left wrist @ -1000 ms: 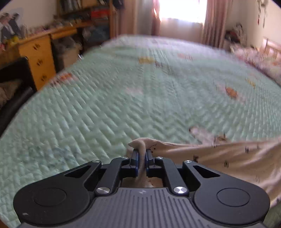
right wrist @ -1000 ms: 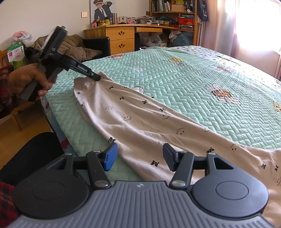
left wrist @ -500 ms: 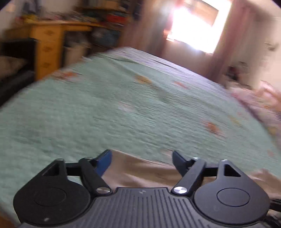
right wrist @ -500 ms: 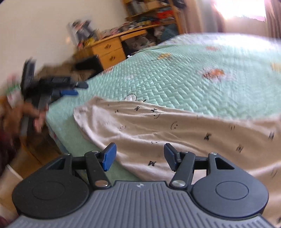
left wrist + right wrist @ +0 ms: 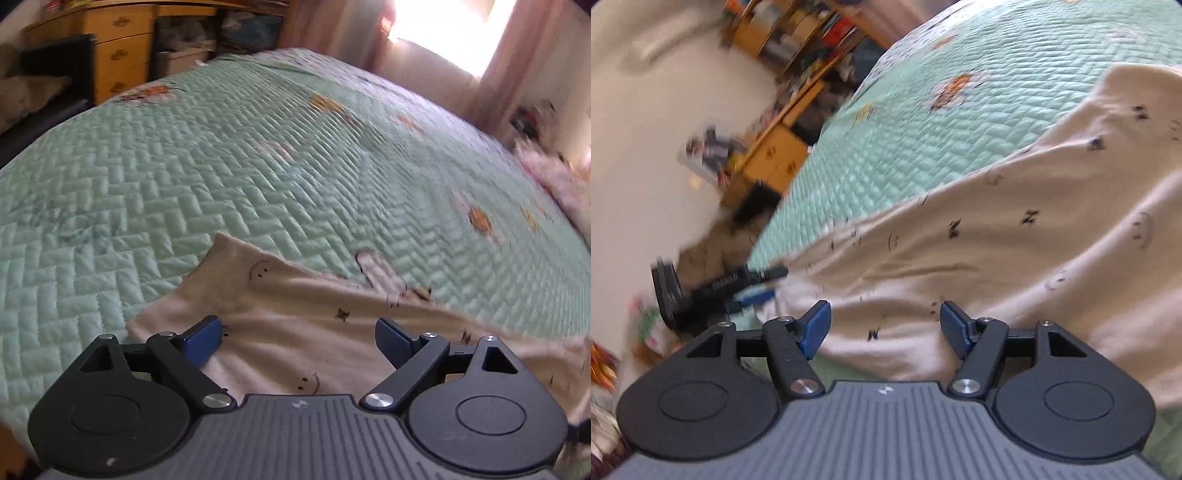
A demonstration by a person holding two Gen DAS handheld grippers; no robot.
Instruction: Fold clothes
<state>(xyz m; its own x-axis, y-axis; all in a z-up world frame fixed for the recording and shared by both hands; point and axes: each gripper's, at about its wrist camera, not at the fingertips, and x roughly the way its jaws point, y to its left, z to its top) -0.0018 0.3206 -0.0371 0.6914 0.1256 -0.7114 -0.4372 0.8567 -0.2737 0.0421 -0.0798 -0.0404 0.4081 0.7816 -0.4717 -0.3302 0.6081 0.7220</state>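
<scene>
The left tool (image 5: 297, 334) fills the bottom of its own view, tilted downward, its blue pads (image 5: 202, 338) spread wide with nothing pinched between them. The right tool (image 5: 884, 325) sits at the bottom of its view, rolled so the room slants, and its jaws are opening, gripping nothing. In that view's lower left the left tool (image 5: 759, 286) shows blurred, pads apart.

Garment (image 5: 295, 314) lies flat on the quilt (image 5: 221, 166), along the bed's near edge. Left gripper (image 5: 299, 336) sits over the garment's left end, right gripper (image 5: 884, 325) over the near edge further right — cloth under both, neither gripping. Dresser (image 5: 118, 55) stands beyond the bed, far left; window (image 5: 454, 33) behind, far right.
</scene>
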